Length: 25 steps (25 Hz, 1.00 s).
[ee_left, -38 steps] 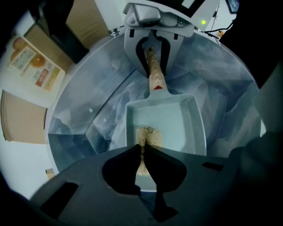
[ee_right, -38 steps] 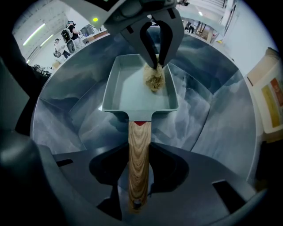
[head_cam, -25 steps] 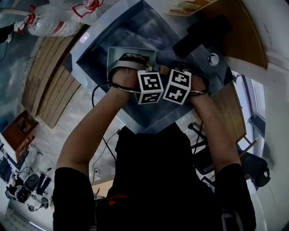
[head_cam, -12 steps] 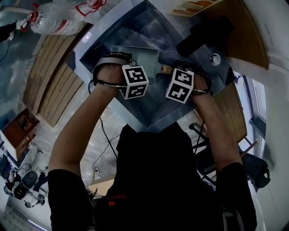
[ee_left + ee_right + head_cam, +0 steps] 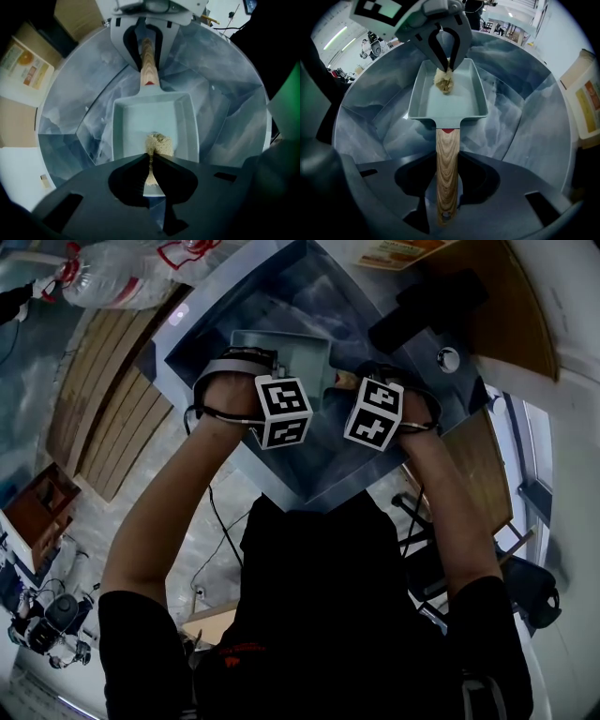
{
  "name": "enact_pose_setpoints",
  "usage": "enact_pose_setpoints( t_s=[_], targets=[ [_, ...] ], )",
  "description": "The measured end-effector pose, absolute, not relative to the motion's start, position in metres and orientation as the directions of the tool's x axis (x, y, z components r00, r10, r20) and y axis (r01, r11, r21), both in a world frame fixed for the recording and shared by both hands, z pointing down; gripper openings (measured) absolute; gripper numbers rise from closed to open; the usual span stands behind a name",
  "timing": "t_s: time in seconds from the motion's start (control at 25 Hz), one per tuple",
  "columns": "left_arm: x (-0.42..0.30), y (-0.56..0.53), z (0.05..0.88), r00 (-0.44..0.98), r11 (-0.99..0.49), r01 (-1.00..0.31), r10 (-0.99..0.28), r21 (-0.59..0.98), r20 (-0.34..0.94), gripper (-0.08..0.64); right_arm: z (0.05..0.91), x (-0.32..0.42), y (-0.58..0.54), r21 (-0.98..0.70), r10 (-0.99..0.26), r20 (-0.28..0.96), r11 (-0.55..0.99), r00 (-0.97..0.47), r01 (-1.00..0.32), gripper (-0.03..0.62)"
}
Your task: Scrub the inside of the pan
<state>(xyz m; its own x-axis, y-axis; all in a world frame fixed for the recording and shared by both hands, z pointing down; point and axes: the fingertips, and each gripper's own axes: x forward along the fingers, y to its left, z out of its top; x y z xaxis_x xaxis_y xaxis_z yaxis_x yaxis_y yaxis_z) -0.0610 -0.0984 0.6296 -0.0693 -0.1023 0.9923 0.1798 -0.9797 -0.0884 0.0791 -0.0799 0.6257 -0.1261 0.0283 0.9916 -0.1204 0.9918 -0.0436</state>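
A pale teal rectangular pan (image 5: pixel 286 351) lies in the blue-grey sink (image 5: pixel 314 292); its wooden handle (image 5: pixel 447 168) points toward my right side. My right gripper (image 5: pixel 447 185) is shut on that handle, one jaw at each side of it. My left gripper (image 5: pixel 150 158) points down into the pan (image 5: pixel 152 119) and is shut on a beige scrubber (image 5: pixel 158 144) that rests on the pan's floor near one end. The right gripper view shows the same scrubber (image 5: pixel 444 80) under the left gripper (image 5: pixel 446 63). From the head camera, only the two marker cubes show; the jaws are hidden below them.
Steep marbled sink walls (image 5: pixel 525 112) surround the pan closely. Plastic bottles (image 5: pixel 103 282) lie at the far left beside a wooden slatted board (image 5: pixel 103 418). A dark object (image 5: pixel 427 310), a silver knob (image 5: pixel 448 359) and a printed leaflet (image 5: pixel 26 70) sit on the counter.
My left gripper has slid left across the pan, away from the right gripper's cube, uncovering more of the pan. The right gripper and the handle have stayed put.
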Motion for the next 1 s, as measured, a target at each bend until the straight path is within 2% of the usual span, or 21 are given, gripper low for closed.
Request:
enact_pose_setpoints(
  t_s=[0.2,0.52,0.72,0.88,1.0],
  targets=[
    [-0.008,-0.063,0.623,0.017,-0.971,0.227,-0.075,-0.077,0.997,0.035,0.625,0.079,-0.08,-0.045,0.029,0.991,0.992,-0.13,-0.12,0.144],
    [0.008,-0.051,0.64,-0.011,-0.972,0.232,-0.033,-0.03,0.999,0.035,0.626,0.081,-0.079,-0.041,0.026,0.991,0.993,-0.129,-0.113,0.144],
    [-0.016,-0.049,0.645,-0.098,-0.97,0.242,-0.01,0.014,0.995,0.035,0.626,0.081,-0.079,-0.04,0.027,0.992,0.993,-0.122,-0.113,0.144],
    [-0.061,-0.054,0.65,-0.232,-0.974,0.197,0.061,0.108,0.971,0.035,0.627,0.081,-0.079,-0.039,0.026,0.993,0.993,-0.116,-0.11,0.144],
    [-0.079,-0.057,0.65,-0.258,-0.976,0.155,0.106,0.15,0.96,0.034,0.627,0.082,-0.079,-0.038,0.025,0.993,0.993,-0.114,-0.111,0.144]
  ],
)
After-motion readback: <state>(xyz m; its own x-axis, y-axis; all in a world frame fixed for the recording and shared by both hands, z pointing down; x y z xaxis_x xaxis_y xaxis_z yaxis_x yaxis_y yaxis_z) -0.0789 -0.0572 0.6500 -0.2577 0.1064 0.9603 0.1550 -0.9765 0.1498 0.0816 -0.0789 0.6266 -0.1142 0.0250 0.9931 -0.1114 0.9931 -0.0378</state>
